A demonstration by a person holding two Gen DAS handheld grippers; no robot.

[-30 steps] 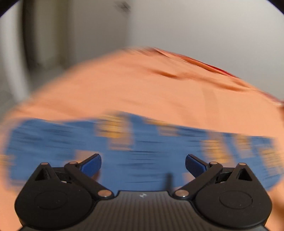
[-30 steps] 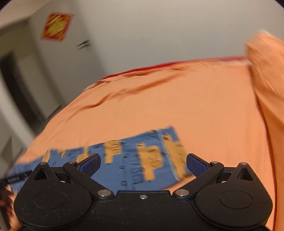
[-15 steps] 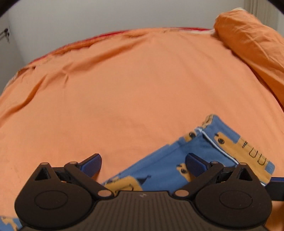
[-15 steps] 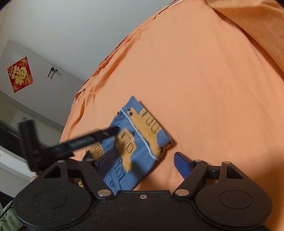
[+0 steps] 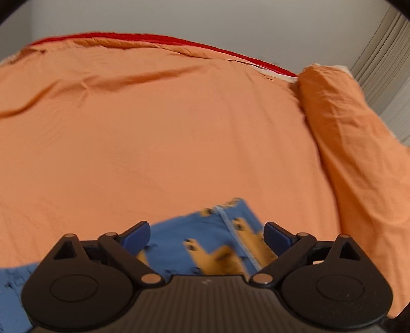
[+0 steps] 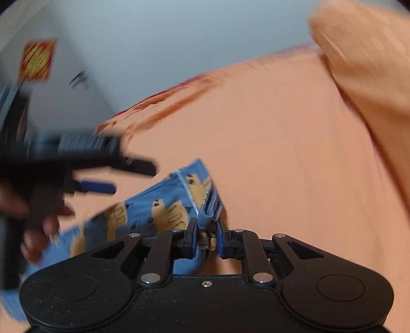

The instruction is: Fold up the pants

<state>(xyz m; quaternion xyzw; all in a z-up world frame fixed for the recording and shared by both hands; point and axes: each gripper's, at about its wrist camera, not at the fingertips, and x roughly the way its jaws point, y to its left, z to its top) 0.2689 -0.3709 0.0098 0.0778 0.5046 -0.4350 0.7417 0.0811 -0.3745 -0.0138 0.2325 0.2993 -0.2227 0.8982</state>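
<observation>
Your right gripper (image 6: 207, 239) is clamped on the pants (image 6: 164, 205) corner, and they run leftward from it. Your left gripper (image 5: 207, 231) hangs wide open above them, so it's the free one.

The pants (image 6: 159, 207) are soft woven cloth, matt blue with printed tan figures and a pale stitched seam; their folded edge shows several thin layers. The bed sheet (image 5: 164, 133) is matt orange cloth, smooth with a few shallow creases, and the pillow (image 5: 343, 133) wears the same cloth, finely wrinkled. The right gripper (image 6: 207, 238) is matt black plastic, faintly speckled, with bright metal rivets and blue pads. The left gripper (image 5: 207, 231) has a ribbed matt black plastic body. The wall (image 5: 230, 23) looks smooth and matt.
</observation>
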